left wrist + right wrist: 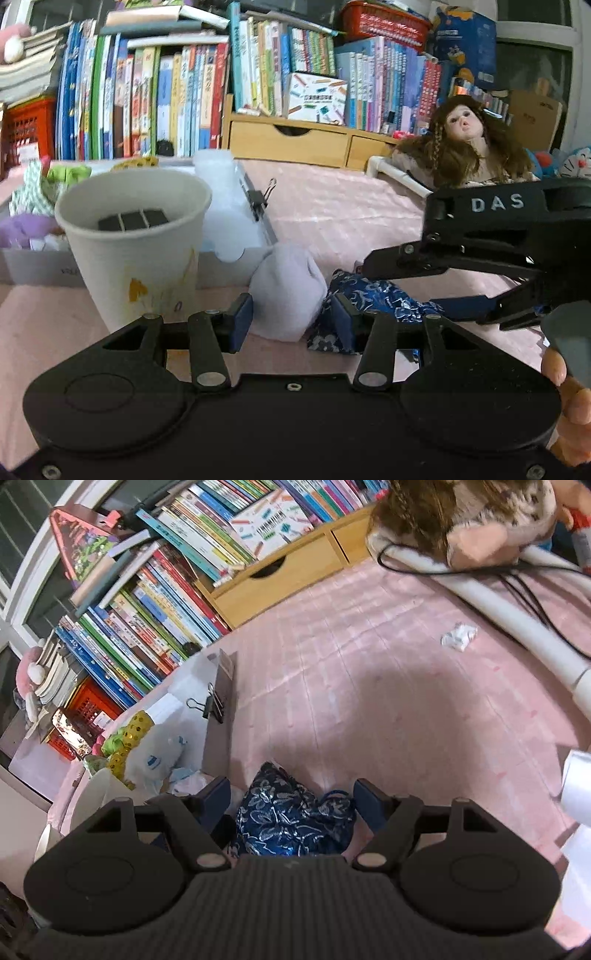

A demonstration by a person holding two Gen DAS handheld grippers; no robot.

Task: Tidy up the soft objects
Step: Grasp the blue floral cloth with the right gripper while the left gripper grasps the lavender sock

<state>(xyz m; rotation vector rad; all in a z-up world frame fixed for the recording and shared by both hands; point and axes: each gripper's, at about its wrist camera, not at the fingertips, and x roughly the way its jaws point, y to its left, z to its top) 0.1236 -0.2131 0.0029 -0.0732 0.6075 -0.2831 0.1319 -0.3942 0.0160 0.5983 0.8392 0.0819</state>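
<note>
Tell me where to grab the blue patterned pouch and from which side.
Grip the bunched middle of the blue patterned pouch from above. It lies slumped on the pink cloth, and the open right gripper already straddles it, one finger on each side. The white soft lump sits close on its left, so closing across the pouch's width seems safest.

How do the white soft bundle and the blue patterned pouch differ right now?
The white bundle is plain and pale; the blue pouch is dark with silvery floral print. The white bundle stands in front of the open left gripper; the blue pouch lies between the open right gripper's fingers. Both rest on the pink cloth.
</note>
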